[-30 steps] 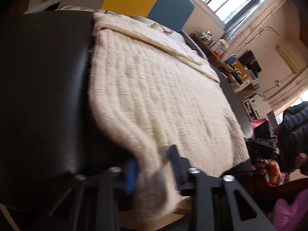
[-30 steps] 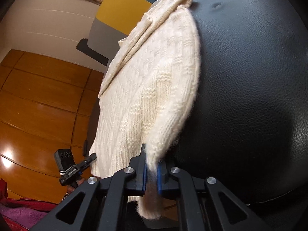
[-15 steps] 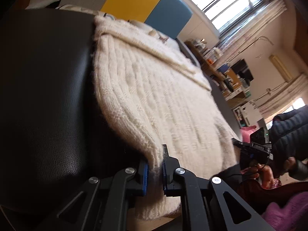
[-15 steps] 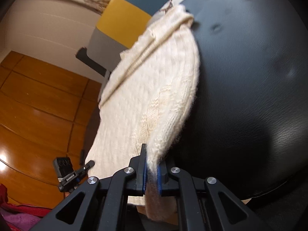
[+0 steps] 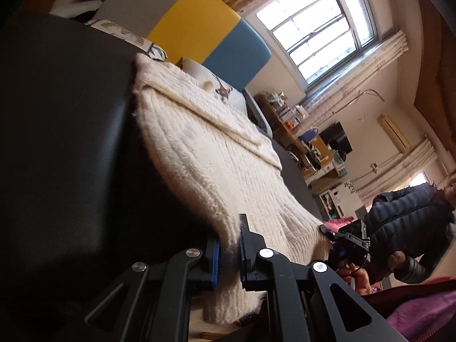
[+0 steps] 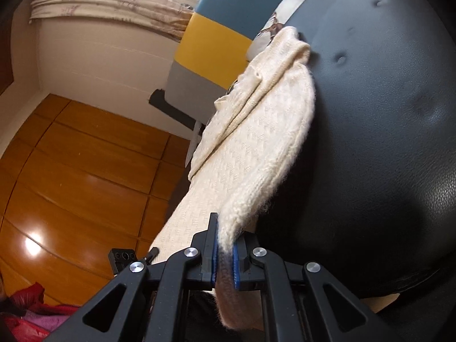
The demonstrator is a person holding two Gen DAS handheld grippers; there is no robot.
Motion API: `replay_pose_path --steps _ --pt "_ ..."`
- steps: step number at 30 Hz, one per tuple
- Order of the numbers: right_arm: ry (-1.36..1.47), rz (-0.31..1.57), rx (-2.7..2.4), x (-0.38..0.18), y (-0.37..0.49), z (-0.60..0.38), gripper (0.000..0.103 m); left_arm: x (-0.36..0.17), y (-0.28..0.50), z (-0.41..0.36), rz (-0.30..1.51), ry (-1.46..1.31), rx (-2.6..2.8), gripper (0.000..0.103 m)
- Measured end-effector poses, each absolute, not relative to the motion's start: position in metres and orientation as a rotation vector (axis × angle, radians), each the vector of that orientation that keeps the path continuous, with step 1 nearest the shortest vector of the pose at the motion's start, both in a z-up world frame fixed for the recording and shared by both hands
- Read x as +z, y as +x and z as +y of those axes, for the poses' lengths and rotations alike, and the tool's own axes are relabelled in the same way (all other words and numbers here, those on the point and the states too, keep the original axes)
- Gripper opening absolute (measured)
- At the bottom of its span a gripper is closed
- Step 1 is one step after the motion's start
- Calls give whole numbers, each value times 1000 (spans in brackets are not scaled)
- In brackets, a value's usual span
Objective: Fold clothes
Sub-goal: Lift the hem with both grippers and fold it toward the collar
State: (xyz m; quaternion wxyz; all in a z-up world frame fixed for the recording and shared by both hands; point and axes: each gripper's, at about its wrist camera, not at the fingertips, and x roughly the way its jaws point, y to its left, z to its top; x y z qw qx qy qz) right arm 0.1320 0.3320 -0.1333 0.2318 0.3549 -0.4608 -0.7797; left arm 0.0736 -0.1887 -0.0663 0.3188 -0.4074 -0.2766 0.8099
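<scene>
Sweater [image 5: 216, 154] (cream knit) lies across the black leather surface [image 5: 62, 148], its near corners overhanging the front edge, pinched tight by left gripper [image 5: 227, 252] and right gripper [image 6: 223, 259]; colour-block chair [image 5: 199, 37] behind.

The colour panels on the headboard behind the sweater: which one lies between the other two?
The yellow panel sits in the middle, with the grey panel on one side and the blue panel on the other.

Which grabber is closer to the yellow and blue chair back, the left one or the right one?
I cannot tell. The left gripper and right gripper each pinch a near corner of the cream sweater, and the chair back stands beyond its far end.
</scene>
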Motion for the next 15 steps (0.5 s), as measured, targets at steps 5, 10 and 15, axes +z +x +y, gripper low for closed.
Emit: replay_pose_path --steps 5,10,15 --pt "960 -1334 -2036 -138 151 334 6 -60 90 -195 -766 -1072 2087 10" --pt "866 -1441 -1907 -127 175 339 6 -36 113 -206 -878 -999 1973 10" --pt "732 -1461 -1871 -99 153 351 6 -3 108 -216 -927 -900 1971 10"
